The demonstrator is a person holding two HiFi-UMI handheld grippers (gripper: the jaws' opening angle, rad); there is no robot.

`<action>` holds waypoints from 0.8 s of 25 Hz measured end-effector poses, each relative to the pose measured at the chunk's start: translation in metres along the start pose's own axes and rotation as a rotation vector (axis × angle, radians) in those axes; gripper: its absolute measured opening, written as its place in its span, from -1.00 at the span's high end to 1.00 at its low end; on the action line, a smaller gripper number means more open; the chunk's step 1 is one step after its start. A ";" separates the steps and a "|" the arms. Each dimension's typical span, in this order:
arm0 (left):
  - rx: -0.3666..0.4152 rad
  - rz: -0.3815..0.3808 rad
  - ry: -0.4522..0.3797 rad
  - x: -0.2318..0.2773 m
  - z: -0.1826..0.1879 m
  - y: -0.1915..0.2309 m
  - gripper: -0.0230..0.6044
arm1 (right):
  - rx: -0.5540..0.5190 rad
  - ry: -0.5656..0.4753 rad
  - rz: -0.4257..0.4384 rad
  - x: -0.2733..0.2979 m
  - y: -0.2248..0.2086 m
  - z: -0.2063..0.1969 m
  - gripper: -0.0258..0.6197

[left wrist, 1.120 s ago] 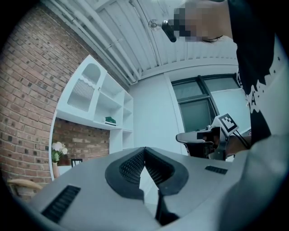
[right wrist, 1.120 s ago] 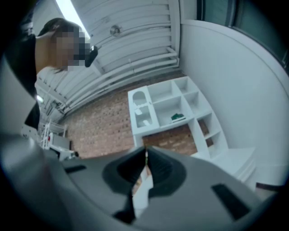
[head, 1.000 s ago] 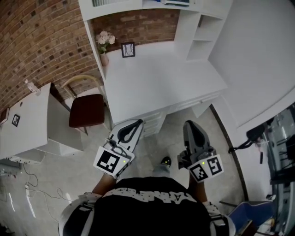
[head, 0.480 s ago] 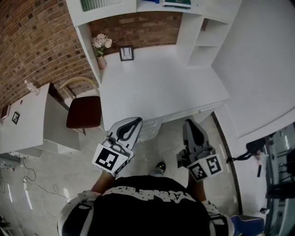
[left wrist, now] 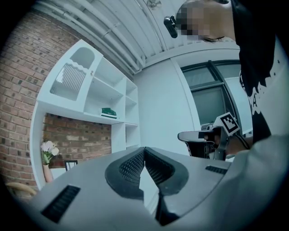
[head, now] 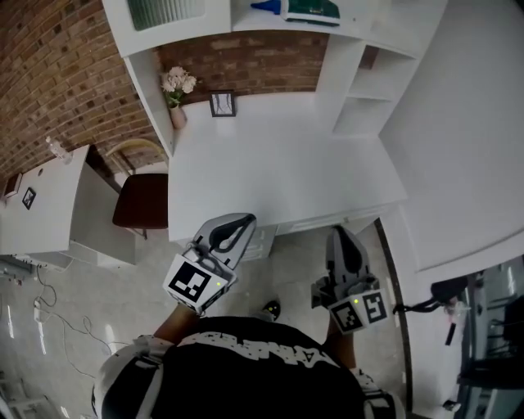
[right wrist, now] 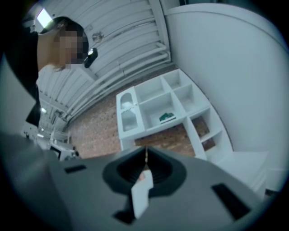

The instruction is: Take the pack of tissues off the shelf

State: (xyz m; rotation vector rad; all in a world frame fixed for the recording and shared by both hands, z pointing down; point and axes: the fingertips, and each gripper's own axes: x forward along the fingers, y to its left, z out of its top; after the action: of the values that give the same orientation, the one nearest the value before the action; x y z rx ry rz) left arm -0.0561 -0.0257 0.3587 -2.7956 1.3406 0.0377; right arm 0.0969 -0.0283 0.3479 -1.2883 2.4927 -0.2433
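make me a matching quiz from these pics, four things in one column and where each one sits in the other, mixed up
Things:
1 pack of tissues
2 flowers
3 picture frame
4 chair

Places:
A on the floor, left of the desk
B up on the shelf
C desk's back left corner
D on the desk, against the brick wall

Pairs: 1-B, 2-C, 3-D, 4-A

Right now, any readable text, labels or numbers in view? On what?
No legible text.
White print on the black shirt: blurred, unreadable.
Green pack of tissues on the shelf: print too small.
Cubes on the left gripper and right gripper: square pattern markers only, no words.
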 end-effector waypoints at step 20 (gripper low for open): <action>0.036 0.079 0.038 0.047 0.002 -0.023 0.82 | 0.062 -0.042 0.035 -0.016 -0.061 0.012 0.82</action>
State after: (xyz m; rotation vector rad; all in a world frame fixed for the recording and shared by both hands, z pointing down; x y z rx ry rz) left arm -0.0084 -0.0480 0.3552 -2.7271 1.4442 -0.0369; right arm 0.1566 -0.0507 0.3582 -1.2121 2.4506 -0.2801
